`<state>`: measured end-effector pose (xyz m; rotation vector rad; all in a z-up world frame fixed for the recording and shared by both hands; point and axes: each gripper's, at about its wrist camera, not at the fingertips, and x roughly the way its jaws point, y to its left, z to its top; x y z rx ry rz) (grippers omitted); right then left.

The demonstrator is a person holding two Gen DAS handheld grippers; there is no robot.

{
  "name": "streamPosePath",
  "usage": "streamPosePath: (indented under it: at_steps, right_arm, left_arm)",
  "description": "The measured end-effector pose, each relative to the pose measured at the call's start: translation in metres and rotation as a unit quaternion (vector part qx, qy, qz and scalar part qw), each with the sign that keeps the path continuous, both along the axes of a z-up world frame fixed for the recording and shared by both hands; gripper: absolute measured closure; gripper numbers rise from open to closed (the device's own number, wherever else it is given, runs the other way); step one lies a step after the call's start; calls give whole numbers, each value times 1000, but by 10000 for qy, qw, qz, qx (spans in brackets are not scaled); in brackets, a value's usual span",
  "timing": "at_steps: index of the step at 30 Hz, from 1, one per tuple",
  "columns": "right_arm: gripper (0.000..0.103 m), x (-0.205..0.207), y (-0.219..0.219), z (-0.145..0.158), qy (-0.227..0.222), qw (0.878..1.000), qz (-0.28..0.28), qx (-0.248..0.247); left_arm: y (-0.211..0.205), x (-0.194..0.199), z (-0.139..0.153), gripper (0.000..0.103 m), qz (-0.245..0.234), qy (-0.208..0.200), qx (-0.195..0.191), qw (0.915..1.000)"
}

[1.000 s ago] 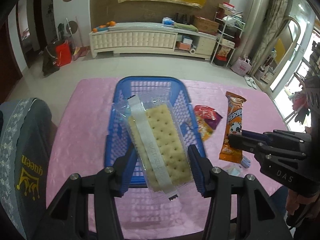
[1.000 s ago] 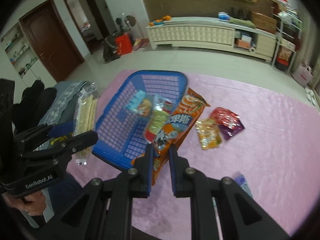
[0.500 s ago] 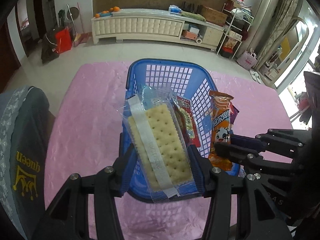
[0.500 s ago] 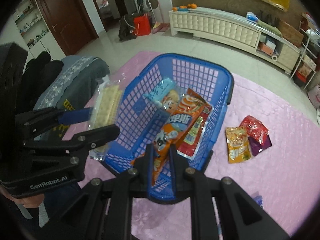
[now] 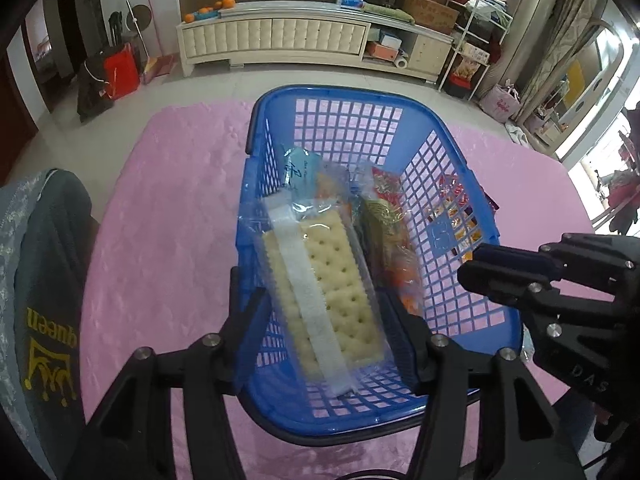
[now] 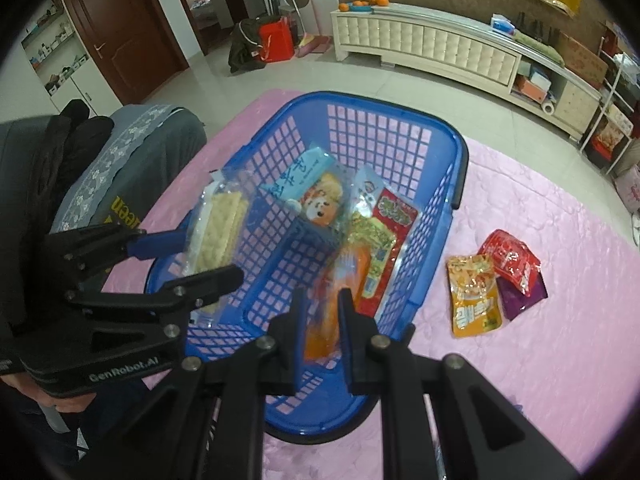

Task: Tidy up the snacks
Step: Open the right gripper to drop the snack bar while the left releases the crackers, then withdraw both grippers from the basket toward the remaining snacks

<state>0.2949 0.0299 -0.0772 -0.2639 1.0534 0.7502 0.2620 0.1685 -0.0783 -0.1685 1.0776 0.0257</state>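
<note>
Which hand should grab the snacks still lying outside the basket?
Probably the right gripper: the loose packets lie on its side of the blue basket. It must first drop its orange packet.

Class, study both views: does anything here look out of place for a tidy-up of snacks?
Yes: three foil snack packets, yellow, red and purple, lie overlapping on the pink tablecloth, outside the blue plastic basket that holds the other snacks.

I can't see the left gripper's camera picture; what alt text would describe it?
The left gripper, its jaws opening, has a clear cracker packet between them above a blue basket already containing snacks. The basket sits on a pink tablecloth; the right gripper reaches in alongside.
</note>
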Motion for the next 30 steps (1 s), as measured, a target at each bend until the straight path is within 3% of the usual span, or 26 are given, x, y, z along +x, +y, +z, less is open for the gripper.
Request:
streamPosePath:
  at_steps: [5,7,10,18,30]
  right_arm:
    - [84,-6,-2,6,-6,10000,36,91]
    - [84,-8,-3,9,-12,9999,41,139]
    - [84,-11,-6,17,-38,9997,51,231]
    - [84,-15,0,27,-102,9993,103,357]
    - [84,-17,27,1,-64,9998,76,145]
  left_arm:
    - [2,-9,11,37,23,-32,-186,9998]
    - [2,-11,16,33,59,-87,-98,9999]
    - [1,-18,27,33,127,-241,160,9995]
    - [18,-32,38,33,349,-394,99,9986]
    - [34,-35,22,33,409,-405,140,9982]
